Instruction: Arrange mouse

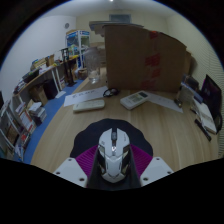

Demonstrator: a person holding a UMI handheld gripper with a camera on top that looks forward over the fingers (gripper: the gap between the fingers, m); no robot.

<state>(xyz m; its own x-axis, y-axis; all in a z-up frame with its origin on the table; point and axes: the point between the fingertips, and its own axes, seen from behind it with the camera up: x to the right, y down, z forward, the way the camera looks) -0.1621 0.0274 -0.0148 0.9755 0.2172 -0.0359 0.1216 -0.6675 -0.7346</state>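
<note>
Between the fingers of the hand-held gripper (113,172) sits a white and grey computer mouse with a dark scroll wheel and black trim (114,152), its nose pointing away; both magenta pads (87,160) press against its sides, so the fingers are clenched on it. No logo or writing on it is readable. It lies low over the wooden desk (150,122). Beyond the fingers to the left lies a flat white keyboard (89,99), then a small dark object (110,93), then a white remote-like device (136,98). Behind stands a brown cardboard box (145,58).
</note>
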